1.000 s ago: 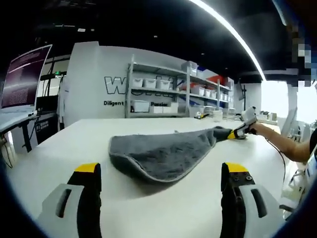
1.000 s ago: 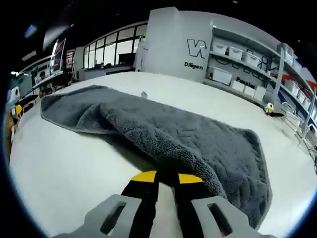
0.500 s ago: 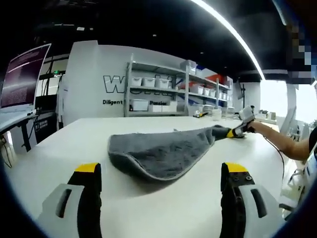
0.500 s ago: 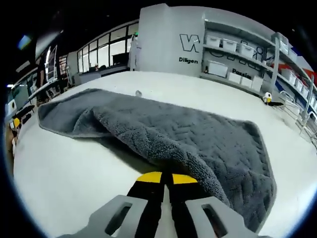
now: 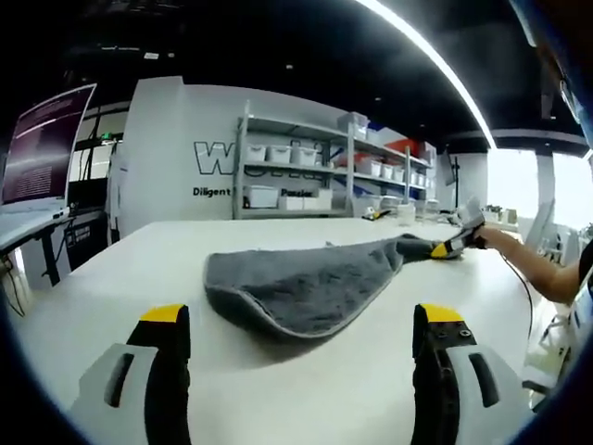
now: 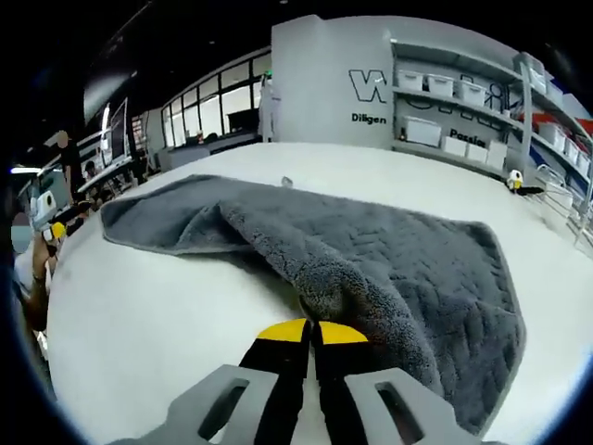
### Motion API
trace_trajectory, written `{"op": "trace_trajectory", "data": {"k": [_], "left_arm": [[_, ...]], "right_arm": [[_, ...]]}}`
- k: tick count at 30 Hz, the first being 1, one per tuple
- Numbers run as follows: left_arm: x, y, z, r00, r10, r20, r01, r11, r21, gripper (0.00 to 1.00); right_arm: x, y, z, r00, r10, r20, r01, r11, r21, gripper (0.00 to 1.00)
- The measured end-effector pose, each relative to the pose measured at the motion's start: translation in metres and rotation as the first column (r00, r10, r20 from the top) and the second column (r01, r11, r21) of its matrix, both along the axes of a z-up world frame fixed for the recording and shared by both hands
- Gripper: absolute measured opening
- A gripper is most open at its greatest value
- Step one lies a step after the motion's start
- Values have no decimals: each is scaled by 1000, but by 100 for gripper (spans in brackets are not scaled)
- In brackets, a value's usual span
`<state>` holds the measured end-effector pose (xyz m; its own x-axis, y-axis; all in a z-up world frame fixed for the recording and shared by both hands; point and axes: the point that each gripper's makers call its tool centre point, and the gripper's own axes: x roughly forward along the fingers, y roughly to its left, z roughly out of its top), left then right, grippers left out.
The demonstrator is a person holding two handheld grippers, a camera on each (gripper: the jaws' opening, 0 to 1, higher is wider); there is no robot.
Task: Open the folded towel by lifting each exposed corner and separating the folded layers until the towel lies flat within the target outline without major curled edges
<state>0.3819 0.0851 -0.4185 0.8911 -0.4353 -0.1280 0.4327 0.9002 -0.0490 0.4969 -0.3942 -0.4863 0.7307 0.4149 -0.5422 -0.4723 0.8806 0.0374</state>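
A grey towel (image 5: 301, 283) lies partly folded on the white table (image 5: 306, 389), its rounded fold facing me in the left gripper view. My left gripper (image 5: 301, 329) hovers open in front of it, touching nothing. At the towel's far right corner my right gripper (image 5: 452, 247) pinches the cloth, held by a person's hand. In the right gripper view the towel (image 6: 408, 269) spreads ahead, and my right gripper (image 6: 312, 330) is shut on its near corner, which humps up over the yellow fingertips (image 6: 283, 331).
Shelves with white bins (image 5: 296, 176) stand against the back wall. A monitor (image 5: 37, 144) sits on a desk at the left. A person's arm (image 5: 537, 269) reaches in from the right. The left gripper (image 6: 44, 211) appears at the left edge of the right gripper view.
My right gripper has lowered slightly toward the table with the corner in it, and the right gripper view has swung. The left gripper has stayed still.
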Motion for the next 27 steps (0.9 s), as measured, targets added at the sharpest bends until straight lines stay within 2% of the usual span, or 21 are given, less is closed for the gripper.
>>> {"op": "trace_trajectory", "data": {"k": [8, 13, 17, 20, 27], "left_arm": [[0, -3, 0, 1000, -5, -1, 5, 1000, 6, 99], [-1, -4, 0, 1000, -8, -2, 8, 1000, 12, 99], [-1, -4, -1, 1000, -7, -4, 7, 1000, 10, 99], [-2, -5, -1, 1000, -7, -3, 7, 1000, 10, 99], [-3, -6, -1, 1000, -10, -3, 10, 1000, 15, 99]], "right_arm": [[-31, 9, 6, 998, 64, 12, -64, 998, 10, 0], [-50, 12, 5, 995, 103, 10, -102, 994, -23, 0], [-64, 10, 5, 991, 132, -9, -133, 991, -34, 0], [-75, 9, -1, 986, 161, -45, -163, 986, -45, 0], [-90, 7, -8, 975, 203, -94, -209, 976, -57, 0]]}}
